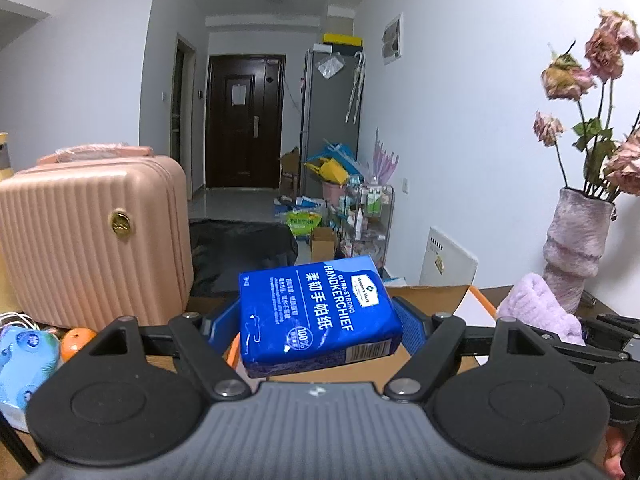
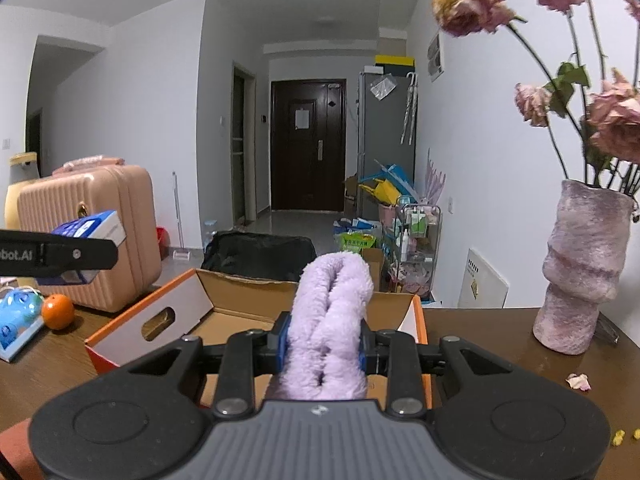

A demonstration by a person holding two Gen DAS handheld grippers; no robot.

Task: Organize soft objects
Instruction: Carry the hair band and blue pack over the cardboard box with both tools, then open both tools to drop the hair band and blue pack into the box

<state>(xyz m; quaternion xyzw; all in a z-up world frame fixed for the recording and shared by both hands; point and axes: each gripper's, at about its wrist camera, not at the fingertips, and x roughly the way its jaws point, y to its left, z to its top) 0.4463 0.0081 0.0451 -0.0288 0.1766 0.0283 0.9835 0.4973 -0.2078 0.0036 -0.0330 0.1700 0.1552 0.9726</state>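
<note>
My left gripper (image 1: 316, 320) is shut on a blue handkerchief tissue pack (image 1: 316, 312) and holds it tilted above the near edge of an open orange cardboard box (image 1: 440, 300). My right gripper (image 2: 322, 344) is shut on a folded lilac fluffy towel (image 2: 332, 320), held upright over the same box (image 2: 240, 304). The towel also shows at the right of the left wrist view (image 1: 536, 308). The left gripper with the tissue pack (image 2: 92, 228) shows at the left of the right wrist view, raised above the table.
A pink suitcase (image 2: 92, 236) stands on the brown table (image 2: 500, 344) at the left. An orange (image 2: 58, 311) and a blue patterned pack (image 2: 16, 316) lie in front of it. A pink vase with dried roses (image 2: 580, 264) stands at the right.
</note>
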